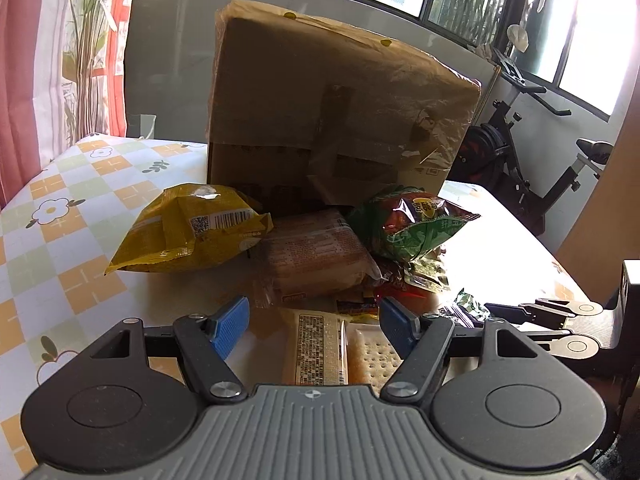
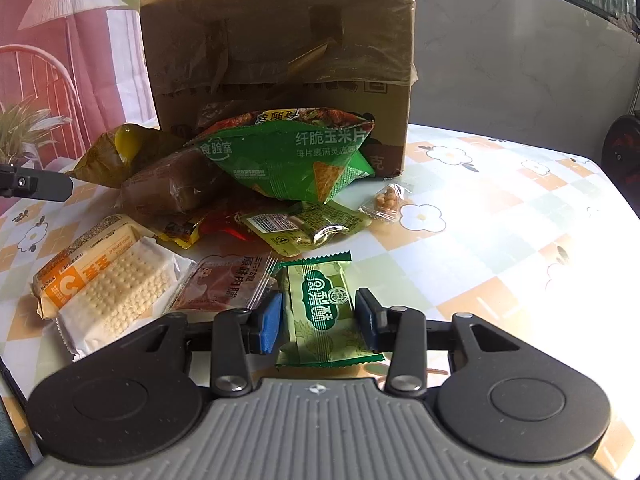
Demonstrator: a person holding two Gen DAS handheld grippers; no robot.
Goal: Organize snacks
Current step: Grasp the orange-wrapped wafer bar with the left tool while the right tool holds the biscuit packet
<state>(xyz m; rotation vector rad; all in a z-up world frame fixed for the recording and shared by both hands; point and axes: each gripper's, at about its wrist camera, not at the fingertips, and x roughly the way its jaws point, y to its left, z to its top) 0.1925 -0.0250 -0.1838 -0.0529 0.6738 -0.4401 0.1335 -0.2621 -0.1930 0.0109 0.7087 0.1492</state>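
Right gripper (image 2: 318, 318): I have its two blue pads closed in on one small green pastry packet (image 2: 320, 312); the pads sit at the packet's two side edges, and whether they truly pinch it I cannot tell for sure, though they look to be touching.
Left gripper (image 1: 314, 322): I hold it wide, nothing between its pads; it hangs above the near end of the snack heap.
Cardboard box (image 1: 332, 108): one, taped, standing straight ahead of both grippers, behind the heap.
Large bags: I count two, one yellow bag (image 1: 188, 228) ahead and to the left of my left gripper, one green corn-chip bag (image 2: 292, 160) straight ahead of my right gripper, leaning on the box.
Brown loaf-shaped pack (image 1: 316, 256): one, between the two bags, just ahead of the left gripper.
Cracker packs: two, side by side, an orange cracker pack (image 2: 80, 264) and a white cracker pack (image 2: 120, 296), left of my right gripper and right under the left one.
Clear jerky sachet (image 2: 220, 288): one, touching the left pad's side of my right gripper.
Small pieces: one olive foil sachet (image 2: 308, 224) and one tiny clear nut packet (image 2: 386, 200), beyond the right gripper.
Tablecloth (image 2: 500, 240): one, checked with flowers, bare to the right of my right gripper.
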